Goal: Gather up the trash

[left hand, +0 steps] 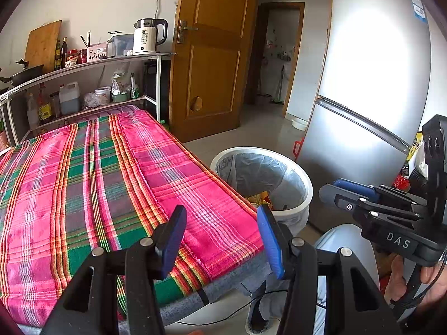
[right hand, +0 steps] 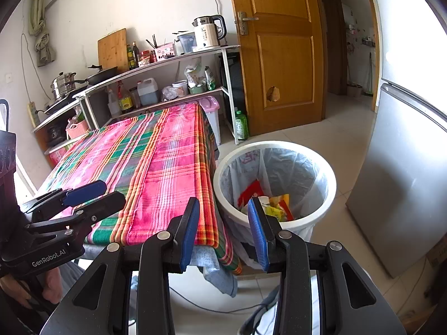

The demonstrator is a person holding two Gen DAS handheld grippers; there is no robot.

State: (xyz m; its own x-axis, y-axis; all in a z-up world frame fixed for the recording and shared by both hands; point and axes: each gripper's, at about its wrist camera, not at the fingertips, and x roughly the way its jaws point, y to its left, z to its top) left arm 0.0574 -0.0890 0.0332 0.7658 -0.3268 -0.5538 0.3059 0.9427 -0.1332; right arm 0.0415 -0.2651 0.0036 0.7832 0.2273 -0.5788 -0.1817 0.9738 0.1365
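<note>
both grippers, left [left hand: 222, 237] and right [right hand: 223, 233], gape half-open, empty; bin [right hand: 329, 187] ahead of right jaws could tip if bumped.

Looking at a home kitchen. Showing a kettle [right hand: 209, 32] on shelving [right hand: 156, 67], a fridge [left hand: 368, 83], pots [right hand: 62, 85].
</note>
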